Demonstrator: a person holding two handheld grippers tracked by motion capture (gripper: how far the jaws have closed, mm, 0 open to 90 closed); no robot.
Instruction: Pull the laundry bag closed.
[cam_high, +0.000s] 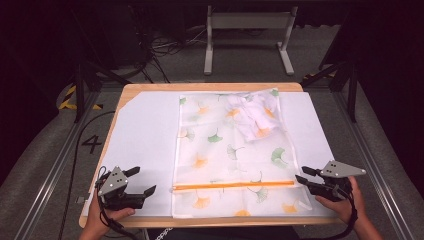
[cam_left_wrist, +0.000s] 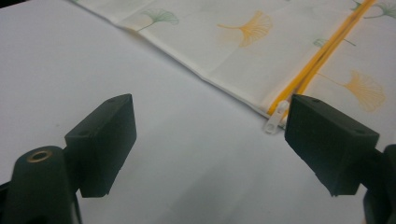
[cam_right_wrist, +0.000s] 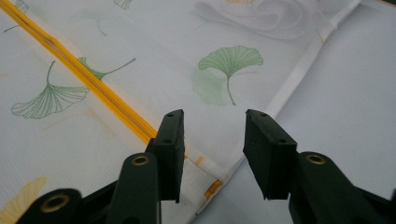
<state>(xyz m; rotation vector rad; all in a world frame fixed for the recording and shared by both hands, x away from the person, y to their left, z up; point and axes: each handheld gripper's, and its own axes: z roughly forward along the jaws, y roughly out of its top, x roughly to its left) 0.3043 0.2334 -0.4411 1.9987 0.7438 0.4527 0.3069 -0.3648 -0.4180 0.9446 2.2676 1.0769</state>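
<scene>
One leaf-print mesh bag (cam_high: 227, 150), one orange zipper (cam_high: 232, 185), two open tools: left tool (cam_high: 140, 181), right tool (cam_high: 301, 175).

Your mesh bag (cam_high: 230, 155) lies mid-worktop (cam_high: 150, 89), its zipper (cam_high: 232, 185) along the near edge; left tongs (cam_high: 141, 181) and right tongs (cam_high: 301, 175) flank it.

The left tongs (cam_high: 141, 181) sit at the near left of the worktop (cam_high: 145, 115), gripped from below by the person's left hand (cam_high: 102, 215), with the forearm coming in from the near edge. Their black jaws stand wide apart with nothing between them, pointing right and slightly away. The right tongs (cam_high: 301, 174) sit at the near right, held in the right hand (cam_high: 342, 205), jaws pointing left, parted about halfway and pressing on nothing.
</scene>
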